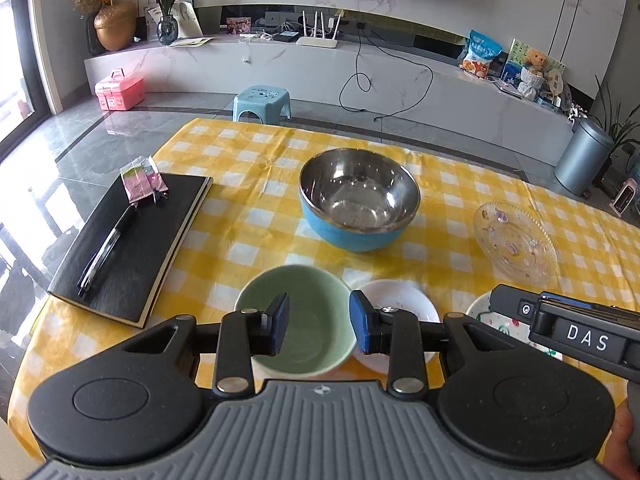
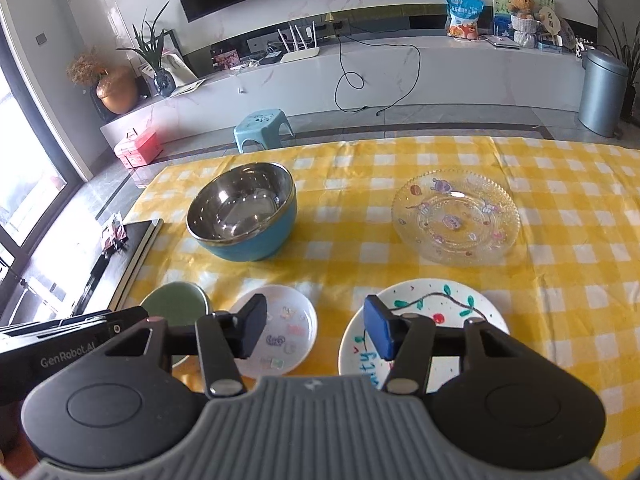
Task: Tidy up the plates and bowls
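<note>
So on your worktop with the yellow-and-white checked cloth (image 2: 560, 240) there are five dishes, and every one is empty. At the back left sits the big steel bowl with the blue outside (image 2: 243, 216), shiny inside and standing upright; to its right, well apart, is the clear glass plate with little cartoon prints and a beaded rim (image 2: 455, 216). The front row goes pale green ceramic bowl (image 1: 316, 316), small white saucer with stickers (image 2: 288, 328), then the white plate painted with a green vine and blue lettering (image 2: 448, 304), all just beside each other and not stacked. Off to the left there's a black notebook (image 1: 132, 240) with a pen (image 1: 105, 250) and a pink packet (image 1: 140, 178) lying on top. Your left claw (image 1: 319, 326) hangs over the green bowl's right side, jaws partly apart and gripping nothing. Your right claw (image 2: 316, 330) floats between the saucer and the painted plate, jaws apart, also holding nothing.
</note>
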Motion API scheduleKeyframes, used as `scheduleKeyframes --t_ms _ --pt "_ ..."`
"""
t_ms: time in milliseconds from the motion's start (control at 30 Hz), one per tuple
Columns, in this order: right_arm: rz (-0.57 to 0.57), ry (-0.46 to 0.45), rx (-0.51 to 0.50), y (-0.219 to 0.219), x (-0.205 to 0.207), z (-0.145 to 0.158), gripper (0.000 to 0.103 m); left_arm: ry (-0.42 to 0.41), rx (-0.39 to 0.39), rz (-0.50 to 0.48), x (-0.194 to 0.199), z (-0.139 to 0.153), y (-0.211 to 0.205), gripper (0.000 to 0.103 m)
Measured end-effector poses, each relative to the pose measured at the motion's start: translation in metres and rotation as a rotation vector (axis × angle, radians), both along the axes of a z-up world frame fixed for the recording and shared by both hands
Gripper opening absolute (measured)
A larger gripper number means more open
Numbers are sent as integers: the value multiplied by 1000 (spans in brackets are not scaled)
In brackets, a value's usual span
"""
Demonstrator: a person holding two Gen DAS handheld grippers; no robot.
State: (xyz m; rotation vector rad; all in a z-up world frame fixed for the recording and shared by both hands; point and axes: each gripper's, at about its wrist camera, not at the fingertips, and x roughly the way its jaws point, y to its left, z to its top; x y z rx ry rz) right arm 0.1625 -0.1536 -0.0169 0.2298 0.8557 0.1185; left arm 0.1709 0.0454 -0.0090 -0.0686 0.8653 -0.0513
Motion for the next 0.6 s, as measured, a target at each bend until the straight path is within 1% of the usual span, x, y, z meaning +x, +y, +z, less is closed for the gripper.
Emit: scheduleKeyframes --t_ms 133,233,300,400,433,600 --pt "0 5 24 3 32 3 44 -7 -33 1 30 3 4 38" --pt "16 -3 20 12 55 4 42 -9 -6 -5 52 2 0 38" --pt "23 -8 5 18 69 3 42 15 10 0 68 -4 0 38" --pt "18 5 -33 26 90 -5 42 50 27 18 88 -16 1 38" --pt "17 12 -40 28 96 -9 41 58 30 27 93 -19 3 38" --pt "15 59 -50 36 120 -28 34 82 9 54 112 -34 6 38"
